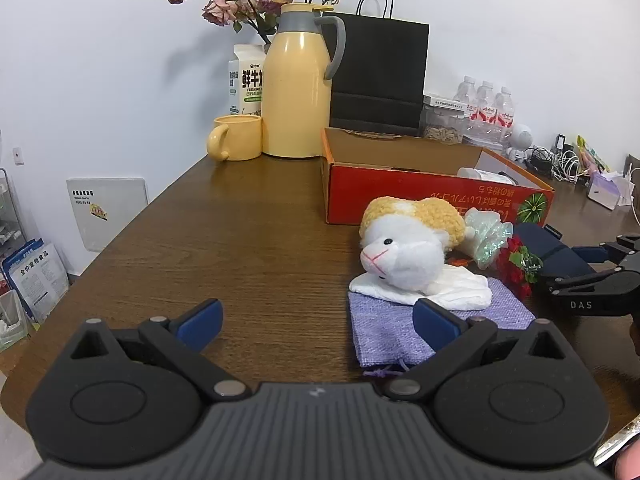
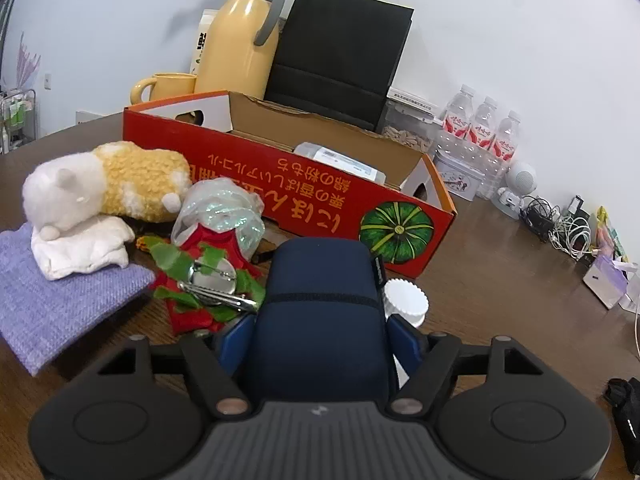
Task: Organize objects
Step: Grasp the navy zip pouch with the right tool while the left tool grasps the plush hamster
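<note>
Padding and a zip seam are being shown by the navy case (image 2: 320, 304), so it is being judged light, semi-stiff and slightly yielding, best taken across its narrow sides near the middle. It is lying on the bench (image 2: 500, 264) just before the red box (image 2: 280, 184), between the blue pads of the right tongs (image 2: 320, 340), which are being closed around it; firm contact cannot be told. The right tongs are being pointed downward. The left tongs (image 1: 316, 324) are being held apart and empty above the bench, beside the purple cloth (image 1: 384, 332).
</note>
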{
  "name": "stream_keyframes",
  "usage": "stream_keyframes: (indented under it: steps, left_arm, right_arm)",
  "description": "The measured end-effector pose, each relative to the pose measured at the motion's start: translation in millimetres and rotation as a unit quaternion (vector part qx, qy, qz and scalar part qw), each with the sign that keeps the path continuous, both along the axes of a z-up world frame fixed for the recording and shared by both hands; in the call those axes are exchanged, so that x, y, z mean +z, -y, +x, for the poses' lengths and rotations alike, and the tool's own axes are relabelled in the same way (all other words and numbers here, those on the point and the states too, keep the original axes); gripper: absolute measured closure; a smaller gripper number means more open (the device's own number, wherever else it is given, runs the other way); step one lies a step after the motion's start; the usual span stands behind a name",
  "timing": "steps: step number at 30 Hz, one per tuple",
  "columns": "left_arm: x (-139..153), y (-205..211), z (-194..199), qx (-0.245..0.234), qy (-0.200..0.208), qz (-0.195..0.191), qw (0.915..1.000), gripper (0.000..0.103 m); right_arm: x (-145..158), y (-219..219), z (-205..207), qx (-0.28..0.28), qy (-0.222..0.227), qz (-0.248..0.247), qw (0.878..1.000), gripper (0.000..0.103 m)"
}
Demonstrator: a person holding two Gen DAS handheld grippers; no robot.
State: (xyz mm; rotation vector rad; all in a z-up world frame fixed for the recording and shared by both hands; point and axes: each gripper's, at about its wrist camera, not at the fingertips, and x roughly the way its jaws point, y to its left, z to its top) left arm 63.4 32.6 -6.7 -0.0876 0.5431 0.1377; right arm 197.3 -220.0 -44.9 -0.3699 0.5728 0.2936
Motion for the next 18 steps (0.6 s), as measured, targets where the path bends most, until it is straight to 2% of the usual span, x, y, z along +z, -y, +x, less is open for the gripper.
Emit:
stream_keyframes:
  steps: [6,11,18]
  left_arm:
    - [-1,0,1,0.0,-0.002,-0.002,1.0,0.0]
    - [-3,1,3,0.0,-0.004,-0.001,1.0,0.0]
    - [1,3,9,0.0,0.002,0.0,1.0,0.0]
  right_arm:
    - [0,9,-3,-0.001,0.011,0.03,1.0,0.04]
    - [4,18,-7,-0.01,0.02,0.056,0.998,0.041]
    - [11,30,-19,-0.029,0.055,0.09,0.994,0.041]
